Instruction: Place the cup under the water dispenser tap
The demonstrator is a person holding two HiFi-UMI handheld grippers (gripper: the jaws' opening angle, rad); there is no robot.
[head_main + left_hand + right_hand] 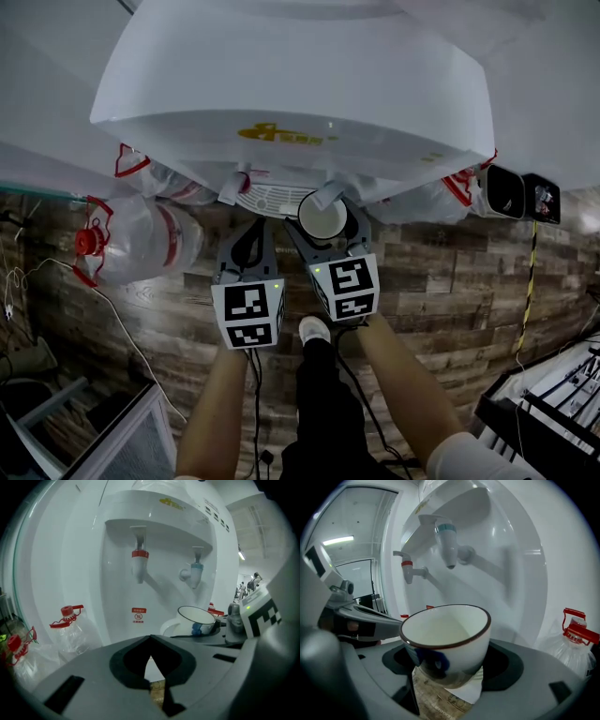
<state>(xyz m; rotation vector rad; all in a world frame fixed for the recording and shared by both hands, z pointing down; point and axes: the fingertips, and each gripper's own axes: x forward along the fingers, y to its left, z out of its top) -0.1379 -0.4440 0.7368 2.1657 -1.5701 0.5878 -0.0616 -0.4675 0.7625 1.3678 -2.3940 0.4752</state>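
A white cup [322, 217] with a dark rim and blue marks is upright, and my right gripper [324, 223] is shut on its sides. It is held at the front of the white water dispenser [291, 84]. In the right gripper view the cup [445, 637] is empty. The blue tap [446, 543] hangs above and slightly beyond its rim, and the red tap [408, 570] is further left. My left gripper [247, 228] is beside it on the left, shut and empty. Its view shows the red tap [139, 565], the blue tap [196, 572] and the cup [194, 619].
A slotted drip tray [272, 199] sits under the taps. Clear plastic jugs with red caps lie left [141, 239] and right [427, 199] of the dispenser on the wood-pattern floor. Black boxes [506, 192] stand at the right, and a white cable [112, 319] runs at the left.
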